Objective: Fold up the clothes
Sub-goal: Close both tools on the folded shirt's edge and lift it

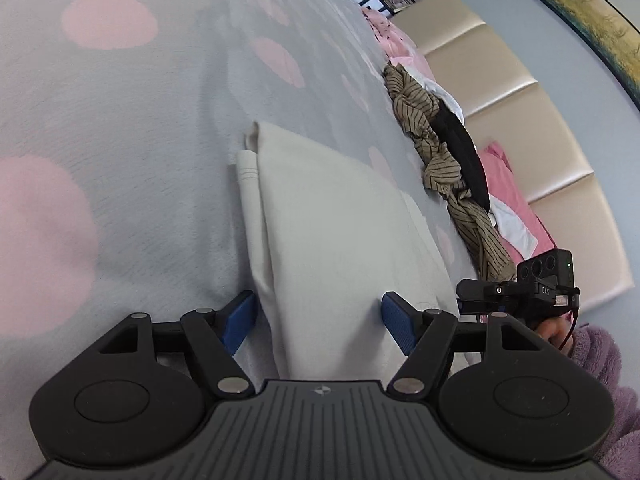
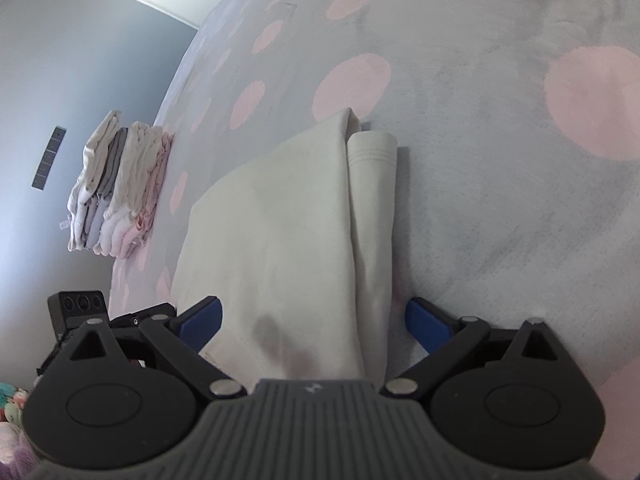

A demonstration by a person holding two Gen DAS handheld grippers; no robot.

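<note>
A cream garment [image 1: 332, 232] lies folded into a long strip on the grey bedspread [image 1: 140, 120] with pink dots. My left gripper [image 1: 318, 320] is open, its blue pads [image 1: 240, 322] on either side of the garment's near end. In the right wrist view the same cream garment [image 2: 280, 224] stretches away, a folded layer along its right side. My right gripper [image 2: 314, 322] is open too, straddling the near end, blue fingertips [image 2: 426, 326] down by the cloth. The right gripper's body [image 1: 532, 292] shows at the left view's right edge, held by a hand in a purple fleece sleeve [image 1: 600, 360].
A heap of unfolded clothes, brown striped [image 1: 432, 128], black and pink, lies along the cream padded headboard [image 1: 520, 112]. A stack of folded garments [image 2: 120, 184] sits at the bed's far edge near a blue wall. The bedspread [image 2: 480, 120] is bare to the right.
</note>
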